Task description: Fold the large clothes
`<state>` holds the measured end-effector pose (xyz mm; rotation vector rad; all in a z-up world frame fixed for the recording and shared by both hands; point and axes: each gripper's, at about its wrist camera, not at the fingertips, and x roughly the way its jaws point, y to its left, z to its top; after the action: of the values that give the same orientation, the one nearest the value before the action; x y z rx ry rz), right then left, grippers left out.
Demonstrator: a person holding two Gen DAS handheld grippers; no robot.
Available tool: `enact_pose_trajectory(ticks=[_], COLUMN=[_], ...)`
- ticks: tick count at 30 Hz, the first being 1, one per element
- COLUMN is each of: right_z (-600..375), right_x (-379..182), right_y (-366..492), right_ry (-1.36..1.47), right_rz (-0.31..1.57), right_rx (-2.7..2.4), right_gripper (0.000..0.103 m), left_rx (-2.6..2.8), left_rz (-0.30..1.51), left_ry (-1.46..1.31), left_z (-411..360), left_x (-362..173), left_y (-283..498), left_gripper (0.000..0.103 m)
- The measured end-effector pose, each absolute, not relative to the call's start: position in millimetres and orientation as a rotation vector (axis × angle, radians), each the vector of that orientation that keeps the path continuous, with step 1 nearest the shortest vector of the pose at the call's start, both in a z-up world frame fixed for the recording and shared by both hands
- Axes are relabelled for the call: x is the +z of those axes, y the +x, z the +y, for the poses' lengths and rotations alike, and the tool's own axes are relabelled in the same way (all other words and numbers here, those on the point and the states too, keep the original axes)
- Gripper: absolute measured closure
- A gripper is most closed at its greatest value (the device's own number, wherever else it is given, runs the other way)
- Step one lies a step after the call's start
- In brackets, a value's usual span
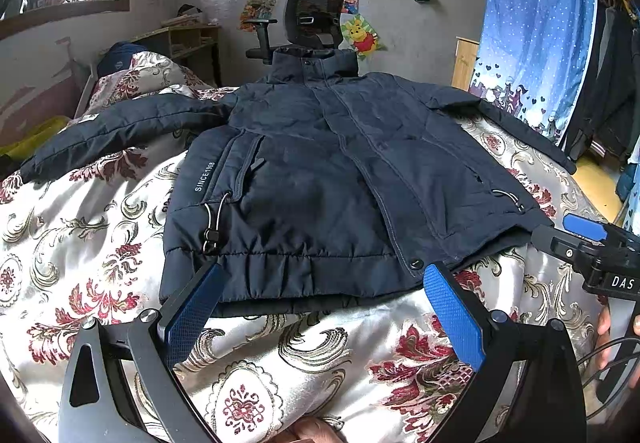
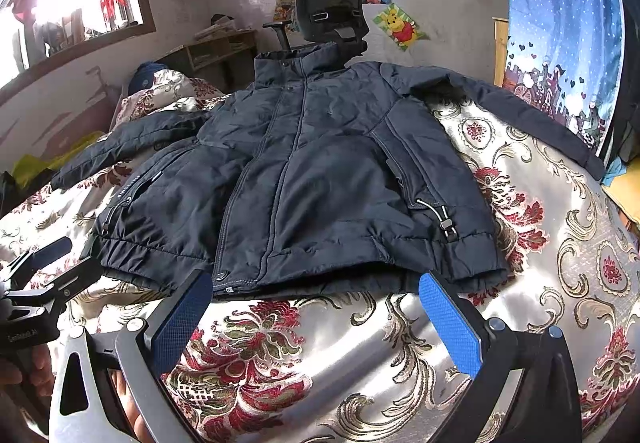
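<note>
Dark navy padded jacket (image 1: 320, 179) lies front-up and zipped on the bed, spread flat over a cream bedspread (image 1: 100, 243) with red and gold floral pattern. Collar points away toward the far wall; hem faces the cameras. Both sleeves stretch outward: one runs across the bedspread toward the window side, the other toward the blue curtain (image 1: 532, 27). White lettering "SINCE 1968" reads along a side panel beside a pocket zip. Elastic drawcords with toggles hang near the hem on each side.

Left tool (image 1: 320, 295): blue-padded fingers spread wide, nothing between them. It hovers just short of the hem, near the jacket's window-side half. Whether the finger tips touch fabric is hard to judge from this angle; they appear just beside the hem.

Right tool (image 2: 316, 299): fingers likewise spread wide, holding nothing, facing the hem near the bottom snap of the front placket. In the left wrist view it shows at the frame's right edge, close to the jacket's hem corner.

Behind the bed: black mesh office chair (image 1: 316, 7) directly beyond the collar, wooden shelf unit (image 1: 188, 39) beside it, posters and a Winnie-the-Pooh picture (image 1: 362, 35) on the wall.
</note>
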<state>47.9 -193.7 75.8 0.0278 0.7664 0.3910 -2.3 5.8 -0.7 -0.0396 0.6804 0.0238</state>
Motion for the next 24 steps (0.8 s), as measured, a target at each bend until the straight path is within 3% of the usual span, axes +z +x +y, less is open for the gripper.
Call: enact_pose_trajectory(ticks=[24], right_z=[-192.7], right_x=[70.3], right_y=[54.5], right_ry=[0.015], right_rz=[0.824], right_rx=[0.371], right_gripper=[0.0], left_rx=[0.069], left_rz=[0.715], left_ry=[-0.01], left_z=[5.8], left_x=[-3.7], left_y=[4.8], left_gripper=[0.005])
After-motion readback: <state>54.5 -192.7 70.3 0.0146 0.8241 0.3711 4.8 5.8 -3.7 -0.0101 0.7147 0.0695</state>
